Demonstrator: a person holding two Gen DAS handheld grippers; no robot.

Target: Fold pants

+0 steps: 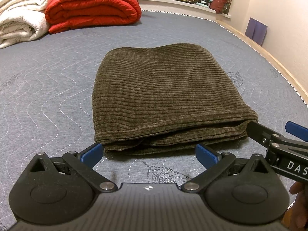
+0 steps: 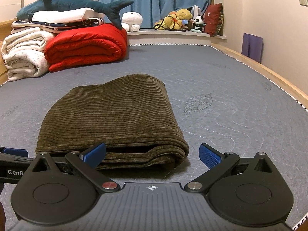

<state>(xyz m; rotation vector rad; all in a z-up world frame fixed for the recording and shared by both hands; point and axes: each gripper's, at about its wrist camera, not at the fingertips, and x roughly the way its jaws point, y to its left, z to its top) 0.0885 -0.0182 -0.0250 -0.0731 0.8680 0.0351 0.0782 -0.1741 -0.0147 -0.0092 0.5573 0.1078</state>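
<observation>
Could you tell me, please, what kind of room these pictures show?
Most likely a bedroom. The folded pants lie on a quilted grey mattress, folded blankets are stacked at its far end, and plush toys sit on a ledge before blue curtains.

A grey quilted mattress (image 2: 221,73) fills a cream-walled bedroom. At ten o'clock sit a folded red comforter (image 2: 86,46) and white blankets (image 2: 25,57); at twelve, blue curtains (image 2: 154,2) hang above a ledge of stuffed toys (image 2: 179,20). A wooden bed frame (image 2: 269,73) runs along the two o'clock edge.
</observation>
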